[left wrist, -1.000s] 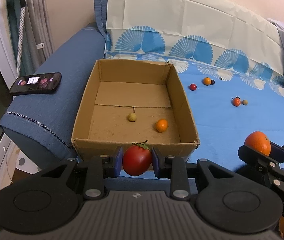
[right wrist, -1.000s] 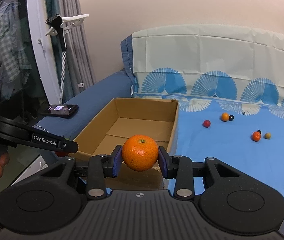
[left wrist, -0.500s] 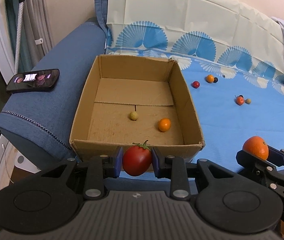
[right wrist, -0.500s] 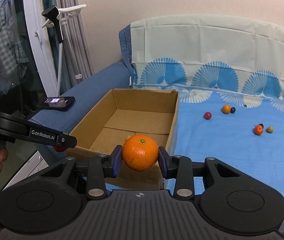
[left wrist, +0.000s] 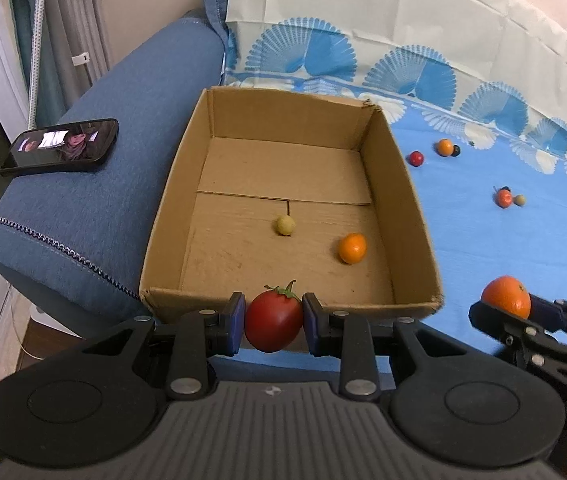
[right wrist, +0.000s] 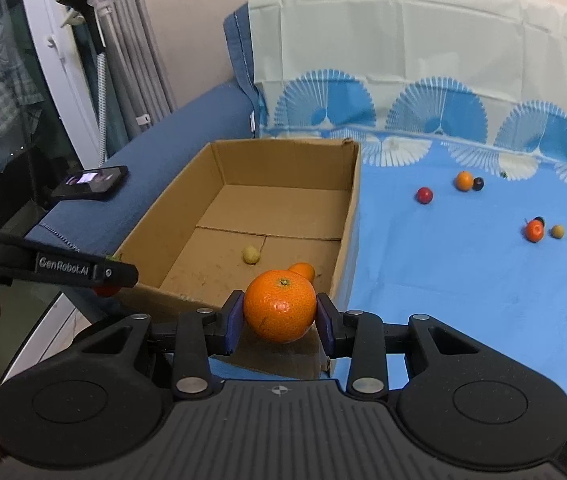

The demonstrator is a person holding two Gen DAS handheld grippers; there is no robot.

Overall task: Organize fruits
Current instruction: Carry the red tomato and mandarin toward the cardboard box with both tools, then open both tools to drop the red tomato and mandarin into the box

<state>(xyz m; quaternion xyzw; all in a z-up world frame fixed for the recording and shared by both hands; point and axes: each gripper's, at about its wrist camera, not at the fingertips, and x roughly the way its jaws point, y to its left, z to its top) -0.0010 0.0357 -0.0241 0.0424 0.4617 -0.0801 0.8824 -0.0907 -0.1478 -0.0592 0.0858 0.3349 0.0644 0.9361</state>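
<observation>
My left fingers (left wrist: 234,322) clamp a soft, thin-skinned tomato (left wrist: 273,322) by its sides at the near rim of the box (left wrist: 165,216); my right gripper (right wrist: 279,320) pinches a firmer orange (right wrist: 279,306) across its middle, near the box's corner.

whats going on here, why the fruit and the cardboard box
A person with a handheld gripper in each hand is gathering fruit into a cardboard box on a sofa. The left gripper is shut on a red tomato at the box's near wall; the right gripper is shut on a mandarin, near the box's near right corner. A small yellow fruit and a small orange fruit already lie inside. More small fruits are scattered on the blue sheet.
</observation>
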